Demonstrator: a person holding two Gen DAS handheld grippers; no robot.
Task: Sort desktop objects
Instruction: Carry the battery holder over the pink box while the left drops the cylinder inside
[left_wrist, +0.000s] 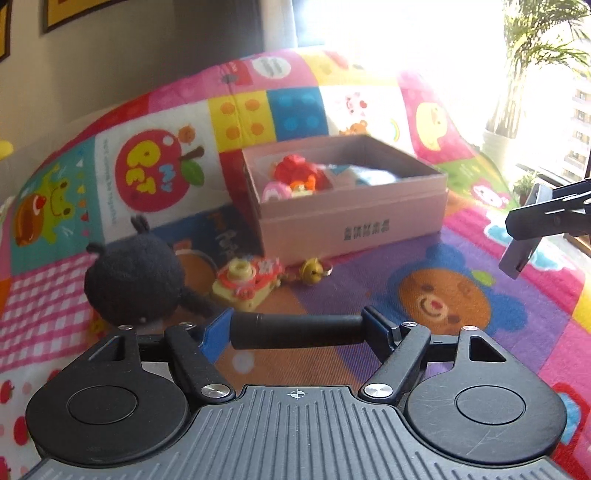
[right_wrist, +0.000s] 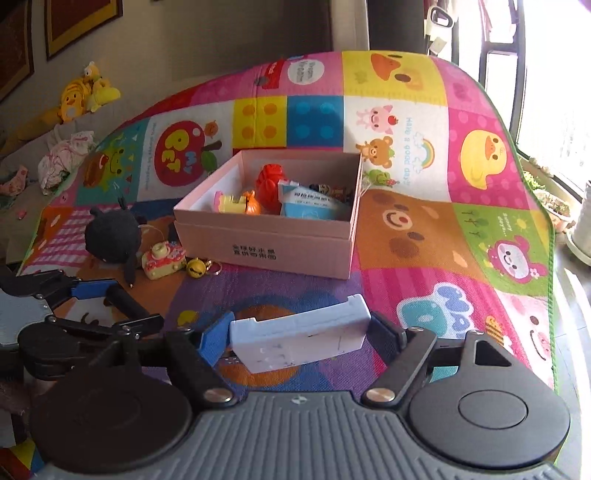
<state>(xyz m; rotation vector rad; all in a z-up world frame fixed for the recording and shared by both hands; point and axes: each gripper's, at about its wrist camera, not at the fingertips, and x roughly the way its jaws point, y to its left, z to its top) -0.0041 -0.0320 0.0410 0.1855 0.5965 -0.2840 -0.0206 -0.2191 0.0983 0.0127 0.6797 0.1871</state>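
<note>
The right gripper holds a white rectangular case crosswise between its blue-padded fingers, lifted above a colourful play mat. At the left edge, the left gripper clamps a black cylinder. Further back on the mat sits an open pink box holding a red toy, a yellow toy and a blue-and-white packet, and just left of it lie a black plush toy, a small toy camera and a gold bell.
</note>
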